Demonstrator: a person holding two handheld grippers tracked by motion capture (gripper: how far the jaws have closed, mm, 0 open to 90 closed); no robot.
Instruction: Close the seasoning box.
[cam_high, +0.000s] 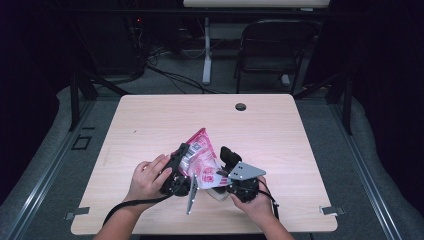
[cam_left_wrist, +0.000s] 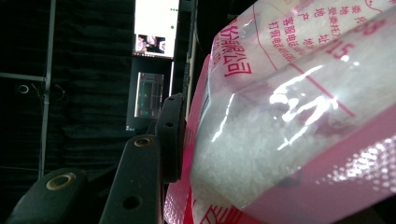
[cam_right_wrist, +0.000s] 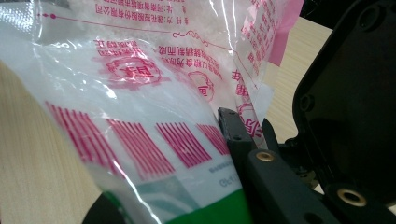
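Both grippers held one bag (cam_high: 200, 157) above the table (cam_high: 150, 125), near its front edge. We had the left gripper (cam_high: 179, 167) clamped on the bag's side, its jaw pressed against the plastic over white grains (cam_left_wrist: 261, 140). Our right gripper (cam_high: 226, 172) was clenched on the bag's printed lower edge (cam_right_wrist: 187, 140). We judged the step a two-handed hold, perhaps before opening. Next we would need steady, opposed pulls without tearing the film or spilling grains.

Tongs (cam_left_wrist: 187, 140) gripping pink bag (cam_left_wrist: 289, 140), white granules
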